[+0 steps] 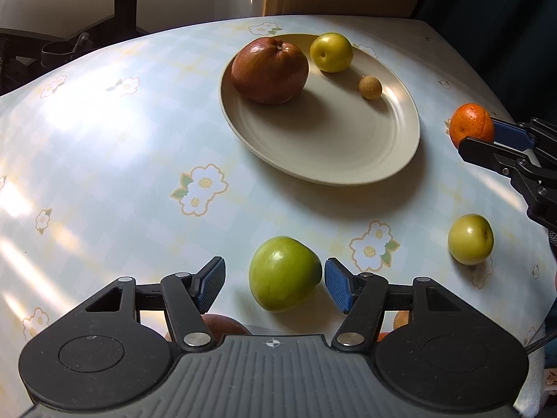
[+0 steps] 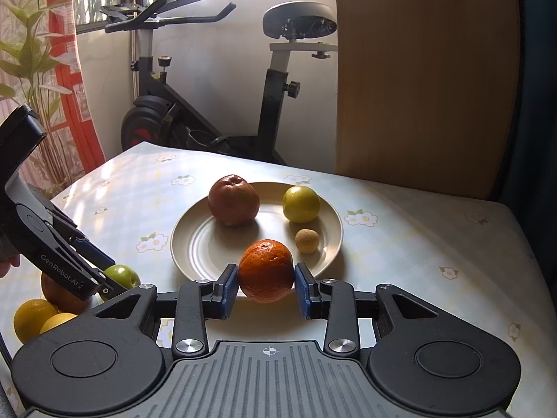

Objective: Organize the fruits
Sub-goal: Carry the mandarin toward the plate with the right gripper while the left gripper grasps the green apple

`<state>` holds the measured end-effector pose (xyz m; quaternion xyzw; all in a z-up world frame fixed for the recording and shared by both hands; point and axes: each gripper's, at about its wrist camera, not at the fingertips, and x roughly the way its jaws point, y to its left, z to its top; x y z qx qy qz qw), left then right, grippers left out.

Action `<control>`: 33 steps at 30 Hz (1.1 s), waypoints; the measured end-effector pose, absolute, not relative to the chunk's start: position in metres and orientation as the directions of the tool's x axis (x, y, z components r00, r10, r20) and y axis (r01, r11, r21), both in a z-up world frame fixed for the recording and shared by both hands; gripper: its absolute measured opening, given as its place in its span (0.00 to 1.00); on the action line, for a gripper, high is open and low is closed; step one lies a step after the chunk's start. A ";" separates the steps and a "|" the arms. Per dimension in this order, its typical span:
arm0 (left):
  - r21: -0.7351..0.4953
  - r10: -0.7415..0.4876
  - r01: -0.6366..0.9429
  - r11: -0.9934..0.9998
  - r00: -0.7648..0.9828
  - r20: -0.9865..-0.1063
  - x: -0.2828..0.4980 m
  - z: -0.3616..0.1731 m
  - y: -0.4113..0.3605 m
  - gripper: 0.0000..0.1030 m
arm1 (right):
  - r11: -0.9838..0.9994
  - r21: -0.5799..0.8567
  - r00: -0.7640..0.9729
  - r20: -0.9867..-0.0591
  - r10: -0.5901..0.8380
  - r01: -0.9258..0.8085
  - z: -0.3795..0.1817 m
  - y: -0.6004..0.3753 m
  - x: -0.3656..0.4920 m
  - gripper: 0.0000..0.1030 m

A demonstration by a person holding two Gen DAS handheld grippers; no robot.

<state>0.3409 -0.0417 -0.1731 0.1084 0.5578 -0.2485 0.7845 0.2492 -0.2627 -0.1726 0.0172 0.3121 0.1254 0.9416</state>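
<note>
I count three fruits on my round cream plate (image 1: 334,160): one big red-brown apple (image 1: 269,69), one yellow-green plum (image 1: 331,52), one small tan longan (image 1: 370,87). My right gripper (image 2: 266,287) pinches one orange tangerine (image 2: 266,270) tight above the plate's near rim. My left gripper (image 1: 275,287) straddles one large green fruit (image 1: 283,273) on the floral tablecloth (image 1: 104,160), jaws half open, pads clear. One smaller green fruit (image 1: 470,239) lies apart.

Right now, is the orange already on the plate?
No. The orange is held between the right gripper fingers, not resting on the plate.
</note>
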 end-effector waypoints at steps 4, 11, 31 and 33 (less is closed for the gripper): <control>-0.137 -0.290 0.511 0.848 0.232 -0.929 0.346 -0.177 -0.042 0.51 | 0.967 0.111 0.768 -0.590 0.249 -0.228 -0.174 -0.263 0.250 0.31; -0.092 -0.282 0.548 0.831 0.272 -0.920 0.344 -0.172 -0.045 0.47 | 0.968 0.098 0.762 -0.600 0.243 -0.232 -0.176 -0.262 0.255 0.31; -0.177 -0.371 0.458 0.871 0.378 -0.849 0.421 -0.160 -0.078 0.47 | 0.958 -0.018 0.716 -0.668 0.202 -0.287 -0.189 -0.252 0.309 0.31; -0.158 -0.358 0.453 0.877 0.399 -0.844 0.425 -0.164 -0.082 0.47 | 0.963 -0.004 0.706 -0.681 0.194 -0.268 -0.194 -0.252 0.317 0.31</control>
